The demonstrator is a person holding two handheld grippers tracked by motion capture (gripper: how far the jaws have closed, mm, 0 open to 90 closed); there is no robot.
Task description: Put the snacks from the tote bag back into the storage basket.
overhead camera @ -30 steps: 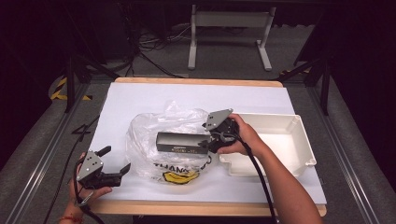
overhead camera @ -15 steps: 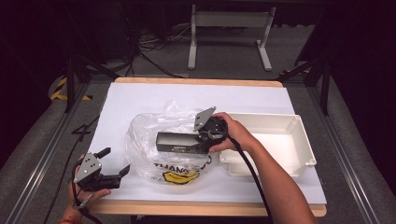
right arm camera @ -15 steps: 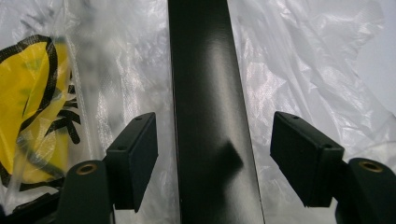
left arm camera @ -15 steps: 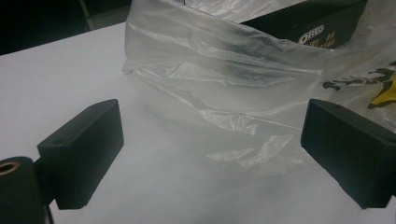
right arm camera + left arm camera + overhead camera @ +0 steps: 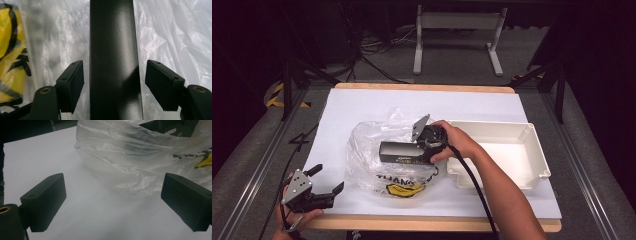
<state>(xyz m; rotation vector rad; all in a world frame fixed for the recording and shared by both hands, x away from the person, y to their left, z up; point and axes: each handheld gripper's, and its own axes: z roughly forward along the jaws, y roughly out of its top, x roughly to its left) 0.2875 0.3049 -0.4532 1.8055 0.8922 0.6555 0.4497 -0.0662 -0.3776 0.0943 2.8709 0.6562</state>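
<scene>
Between your right gripper's jaws runs a long black box, glossy and flat-faced; small gaps show on both sides, so the gripper stands released around it, not clenched. That box lies on a crumpled clear plastic bag with yellow and black print, mid-surface. Your left gripper rests open and empty near the front left edge, just short of the bag. Beside the bag sits a white tray on the white surface; beyond, dark floor and cables.
</scene>
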